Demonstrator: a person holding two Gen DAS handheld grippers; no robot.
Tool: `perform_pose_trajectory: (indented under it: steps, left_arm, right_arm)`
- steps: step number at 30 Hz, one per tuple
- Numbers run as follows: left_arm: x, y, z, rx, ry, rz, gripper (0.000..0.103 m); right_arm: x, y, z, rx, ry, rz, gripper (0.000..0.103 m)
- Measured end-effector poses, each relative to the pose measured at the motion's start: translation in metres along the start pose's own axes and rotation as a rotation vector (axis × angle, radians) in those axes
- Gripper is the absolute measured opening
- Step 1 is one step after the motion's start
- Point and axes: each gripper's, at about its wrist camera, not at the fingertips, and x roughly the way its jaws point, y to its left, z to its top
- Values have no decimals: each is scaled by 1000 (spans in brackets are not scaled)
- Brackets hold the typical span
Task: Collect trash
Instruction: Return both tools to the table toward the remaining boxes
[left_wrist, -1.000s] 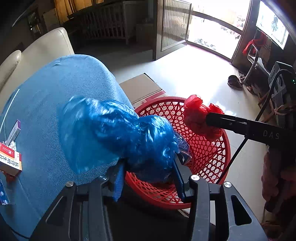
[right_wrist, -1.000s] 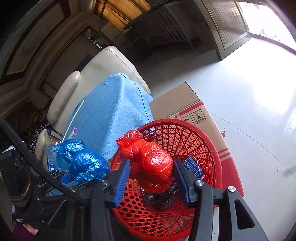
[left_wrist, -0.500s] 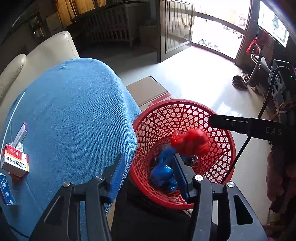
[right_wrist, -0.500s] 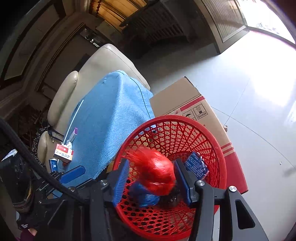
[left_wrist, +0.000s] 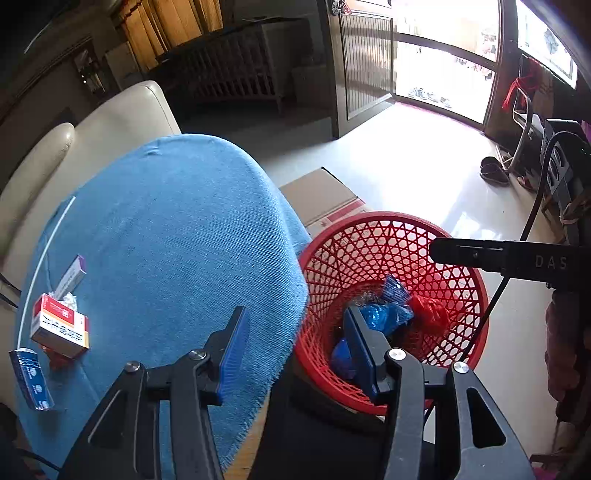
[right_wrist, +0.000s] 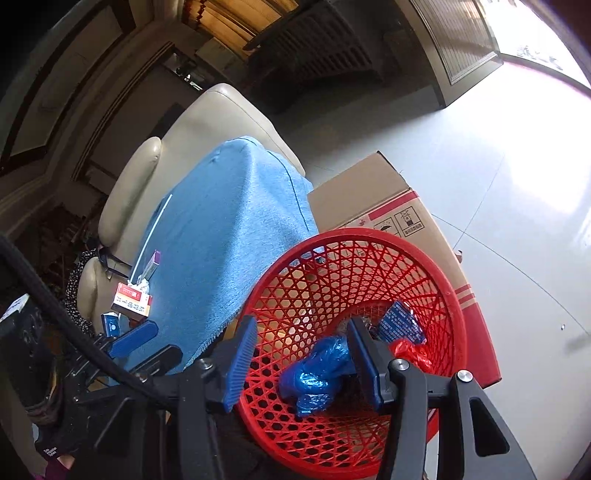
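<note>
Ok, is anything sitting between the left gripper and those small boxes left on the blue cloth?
Nothing visible. The left gripper hangs open and empty at the blue cloth's near edge; only bare cloth lies between it and the red-and-white box and blue packet.

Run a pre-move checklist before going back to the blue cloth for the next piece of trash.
1. Left gripper empty, jaws apart: ok.
2. Right gripper empty, jaws apart, over the red basket: ok.
3. Blue bag and red bag lying inside the basket: ok.
4. Trash left on the blue cloth: not ok; the red and white box, the small blue pack and the purple-edged box are there.
5. Crumpled wrapper behind the red and white box, free to grab: cannot tell.
6. Basket upright beside the cardboard box: ok.
</note>
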Motion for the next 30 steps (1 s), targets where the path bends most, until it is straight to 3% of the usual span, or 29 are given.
perform_pose_trajectory:
  steps: [13,16,23,30]
  left_arm:
    - [-13,24,-5,-35,-48,44,55]
    - [-16,36,-10,-65,-47,43,55]
    - [-32,89,-33,-211,-37,65,55]
    - [-57,162,-79,-406,-32,178,55]
  right_arm:
    - [8,34,2,-49,11,14,55]
    - [12,47,5,-62,14,25,59]
    - [27,93,11,-148,33,71,60]
    - [54,160,8,-275,84,127,60]
